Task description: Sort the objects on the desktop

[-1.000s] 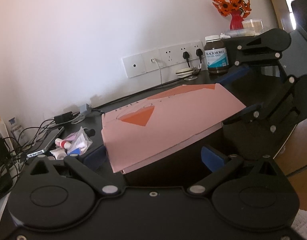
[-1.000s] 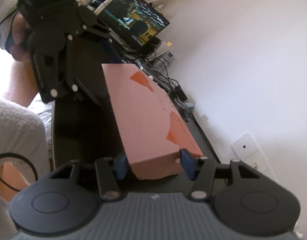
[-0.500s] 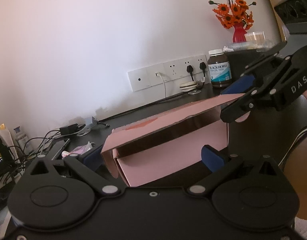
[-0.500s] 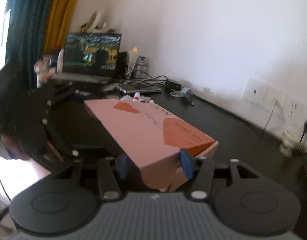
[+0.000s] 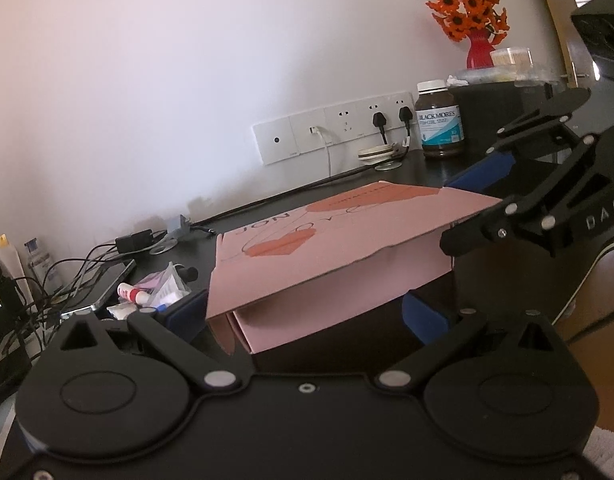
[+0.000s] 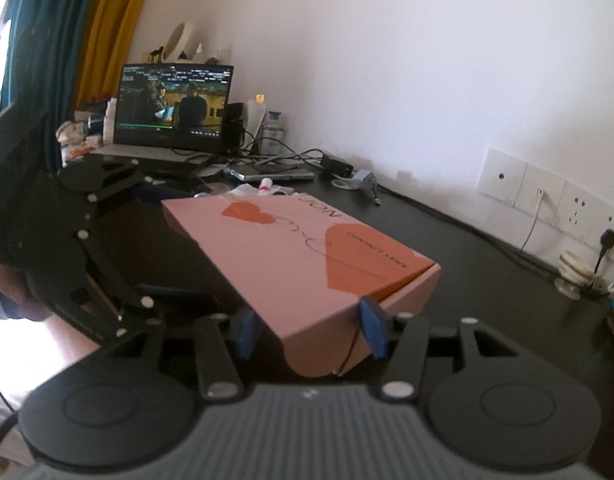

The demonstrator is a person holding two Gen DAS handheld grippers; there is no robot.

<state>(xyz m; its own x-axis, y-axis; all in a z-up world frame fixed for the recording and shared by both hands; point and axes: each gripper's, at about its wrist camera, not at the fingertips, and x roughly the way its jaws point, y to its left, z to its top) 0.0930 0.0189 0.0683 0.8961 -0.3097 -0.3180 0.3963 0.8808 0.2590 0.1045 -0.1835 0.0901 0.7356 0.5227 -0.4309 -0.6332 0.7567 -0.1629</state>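
Pink box held over the black desk

The right gripper point(image 6: 309, 330) clamped one end of the pink box point(image 6: 307, 256); the left gripper point(image 5: 307, 314) stood open around the other end.

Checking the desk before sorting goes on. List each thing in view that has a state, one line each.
pink box: lid ajar, one end clamped, front edge lifted.
right gripper: shut on the pink box's end.
left gripper: open, its pads either side of the box's near end, not pressing.
laptop: open, screen on.
brown bottle: upright, capped.
wall sockets: two black plugs and a white cable in.
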